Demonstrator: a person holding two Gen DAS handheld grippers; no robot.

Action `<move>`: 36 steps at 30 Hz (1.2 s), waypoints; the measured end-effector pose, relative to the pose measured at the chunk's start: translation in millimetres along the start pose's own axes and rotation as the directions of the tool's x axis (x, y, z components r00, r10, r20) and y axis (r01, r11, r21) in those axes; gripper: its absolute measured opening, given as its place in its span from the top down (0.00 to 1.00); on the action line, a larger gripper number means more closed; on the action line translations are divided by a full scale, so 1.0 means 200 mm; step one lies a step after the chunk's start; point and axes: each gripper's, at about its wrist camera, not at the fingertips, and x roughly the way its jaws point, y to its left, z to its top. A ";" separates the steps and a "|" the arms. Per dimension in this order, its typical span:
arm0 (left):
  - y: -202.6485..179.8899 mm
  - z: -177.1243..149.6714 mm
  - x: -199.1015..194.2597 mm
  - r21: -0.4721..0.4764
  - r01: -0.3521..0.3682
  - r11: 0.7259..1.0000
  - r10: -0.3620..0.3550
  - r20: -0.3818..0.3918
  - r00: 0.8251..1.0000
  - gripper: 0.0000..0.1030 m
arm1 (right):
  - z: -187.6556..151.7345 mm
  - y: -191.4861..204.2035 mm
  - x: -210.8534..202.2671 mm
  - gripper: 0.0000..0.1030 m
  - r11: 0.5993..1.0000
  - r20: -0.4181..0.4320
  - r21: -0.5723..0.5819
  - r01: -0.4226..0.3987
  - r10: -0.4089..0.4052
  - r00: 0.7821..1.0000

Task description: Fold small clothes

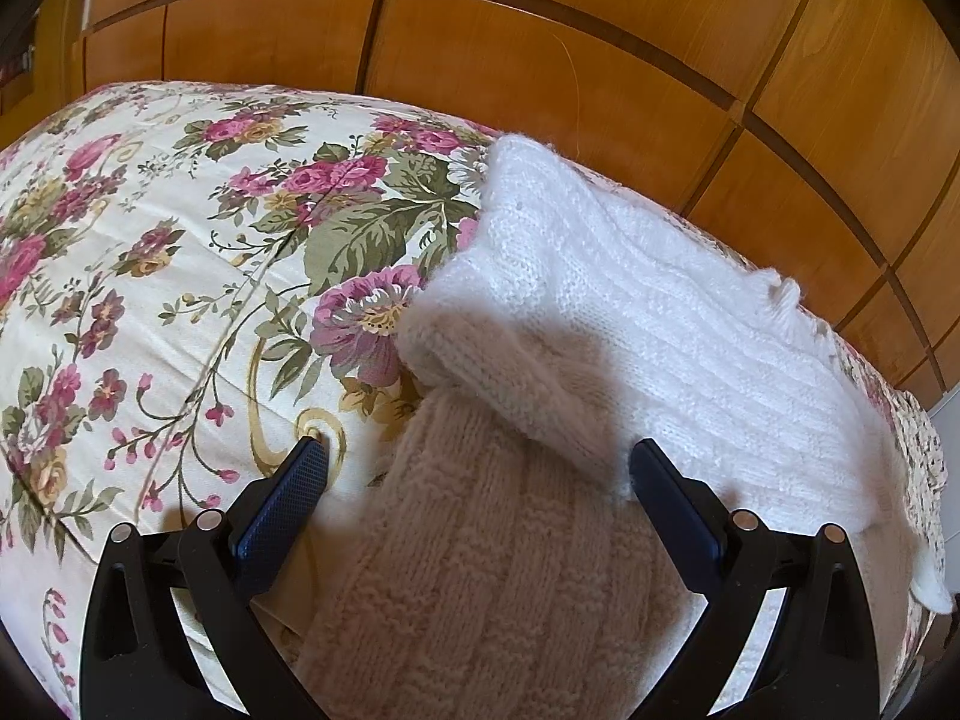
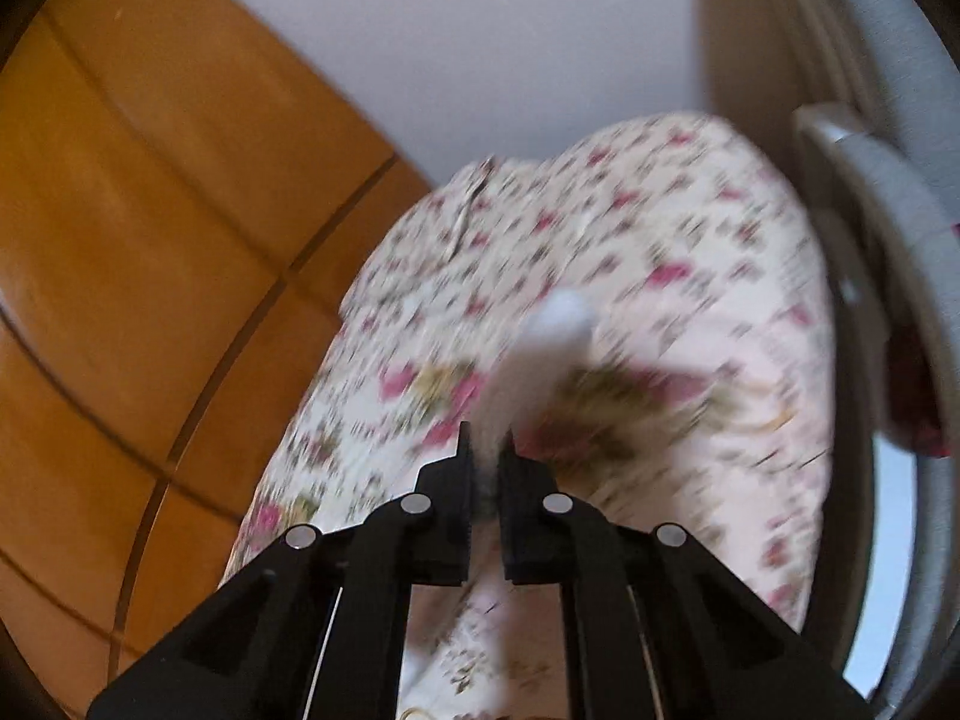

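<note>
Sweater (white knit, seemingly unlabelled)

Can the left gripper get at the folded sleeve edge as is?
Probably yes. The left gripper is open, its fingers straddling the white knit, and the folded sleeve edge lies just ahead with nothing over it. The right gripper is shut on white fabric in its own blurred view.

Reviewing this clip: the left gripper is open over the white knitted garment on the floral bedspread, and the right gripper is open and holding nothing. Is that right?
Not quite. The right gripper is not open and empty: in the right wrist view its jaws are nearly closed on a strip of white fabric. The rest holds: the left wrist view shows the left gripper open over the white knitted garment on the floral bedspread.
</note>
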 end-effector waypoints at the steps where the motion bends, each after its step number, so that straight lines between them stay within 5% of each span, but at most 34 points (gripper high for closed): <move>1: 0.00 0.00 0.00 -0.001 0.002 1.000 -0.002 0.001 1.000 0.04 | 0.01 0.00 -0.02 0.94 1.000 0.011 -0.001 0.010 -0.010 1.000; 11: 0.01 0.00 0.00 -0.010 0.012 1.000 -0.012 0.005 1.000 0.04 | -0.19 0.15 0.04 0.94 0.984 -0.091 -0.163 0.066 -0.082 0.992; 20: 0.00 -0.01 -0.01 -0.019 0.017 1.000 -0.017 0.010 1.000 0.04 | -0.62 0.79 -0.07 0.94 0.884 -0.196 -0.424 -0.198 0.124 0.973; 25: 0.00 -0.01 -0.01 -0.020 0.020 1.000 -0.020 0.012 1.000 0.04 | -0.97 1.12 -0.12 0.94 0.793 -0.339 -0.477 -0.379 0.232 0.912; 32: 0.00 -0.01 -0.01 -0.021 0.020 1.000 -0.020 0.012 1.000 0.04 | -1.48 1.41 -0.17 0.93 0.631 -0.542 -0.512 -0.583 0.289 0.789; 34: 0.00 -0.01 -0.01 -0.020 0.020 1.000 -0.020 0.012 1.000 0.04 | -1.58 1.43 -0.16 0.88 0.607 -0.589 -0.501 -0.617 0.283 0.757; 36: 0.00 0.00 -0.01 -0.021 0.021 1.000 -0.021 0.011 1.000 0.04 | -1.67 1.42 -0.13 0.72 0.581 -0.628 -0.513 -0.632 0.248 0.738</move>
